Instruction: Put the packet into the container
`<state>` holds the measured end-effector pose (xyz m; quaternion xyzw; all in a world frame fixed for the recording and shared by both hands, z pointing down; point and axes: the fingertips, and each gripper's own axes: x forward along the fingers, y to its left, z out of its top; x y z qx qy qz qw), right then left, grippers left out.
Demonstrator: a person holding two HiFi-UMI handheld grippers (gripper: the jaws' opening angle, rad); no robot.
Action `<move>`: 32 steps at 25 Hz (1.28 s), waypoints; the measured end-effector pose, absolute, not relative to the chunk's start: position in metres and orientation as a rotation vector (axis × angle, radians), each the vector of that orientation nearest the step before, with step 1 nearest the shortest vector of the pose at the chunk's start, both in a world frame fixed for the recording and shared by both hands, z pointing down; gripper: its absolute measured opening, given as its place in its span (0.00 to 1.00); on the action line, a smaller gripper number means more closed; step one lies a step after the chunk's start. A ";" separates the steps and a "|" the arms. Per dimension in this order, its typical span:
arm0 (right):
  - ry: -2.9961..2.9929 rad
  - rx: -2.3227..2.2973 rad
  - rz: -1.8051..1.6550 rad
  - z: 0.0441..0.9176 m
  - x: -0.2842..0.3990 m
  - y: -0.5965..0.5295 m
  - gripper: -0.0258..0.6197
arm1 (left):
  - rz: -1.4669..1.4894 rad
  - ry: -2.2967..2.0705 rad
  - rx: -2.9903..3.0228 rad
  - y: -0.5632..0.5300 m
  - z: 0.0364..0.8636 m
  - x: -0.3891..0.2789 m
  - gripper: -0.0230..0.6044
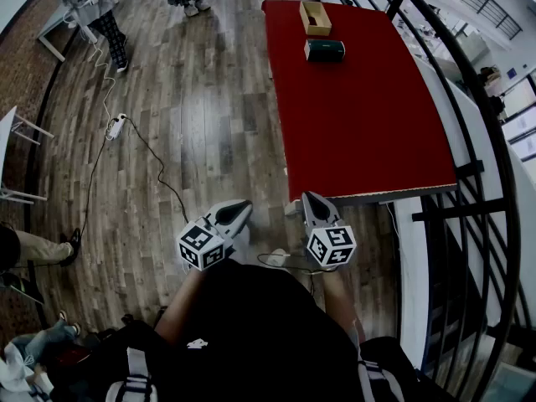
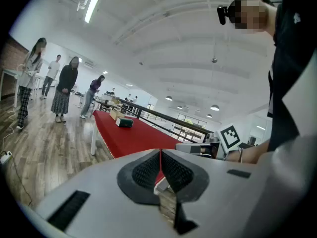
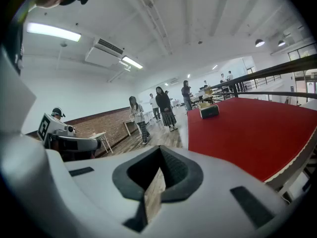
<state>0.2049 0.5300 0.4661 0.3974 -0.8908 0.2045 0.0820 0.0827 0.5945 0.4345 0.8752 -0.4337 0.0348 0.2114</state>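
Observation:
A dark green packet lies on the far part of the red table, just in front of an open brown cardboard container. Both grippers hang low in front of the person, short of the table's near edge and far from the packet. My left gripper is shut and empty, and its jaws meet at the tips. The right gripper is shut too, with nothing between its jaws. The packet and the container show small in the left gripper view, and the packet also in the right gripper view.
A black metal railing runs along the table's right side. A power strip and its cable lie on the wooden floor at the left. Several people stand at the far end. A seated person's leg is at the left edge.

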 end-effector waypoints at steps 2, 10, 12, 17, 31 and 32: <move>-2.662 1.189 0.612 0.465 0.196 0.516 0.07 | 0.095 -1.202 2.434 0.579 0.435 0.073 0.06; -2.613 1.227 0.603 0.470 0.156 0.429 0.07 | 0.064 -1.138 2.466 0.480 0.436 0.029 0.06; -2.614 1.258 0.595 0.461 0.141 0.399 0.07 | 0.046 -1.124 2.481 0.449 0.429 0.010 0.06; -2.606 1.317 0.546 0.435 0.096 0.333 0.07 | 0.003 -1.088 2.512 0.381 0.410 -0.040 0.06; -2.520 1.417 0.517 0.432 0.027 0.237 0.07 | -0.038 -1.028 2.495 0.286 0.417 -0.125 0.06; -2.514 1.422 0.515 0.432 0.027 0.230 0.07 | -0.041 -1.023 2.495 0.279 0.418 -0.126 0.06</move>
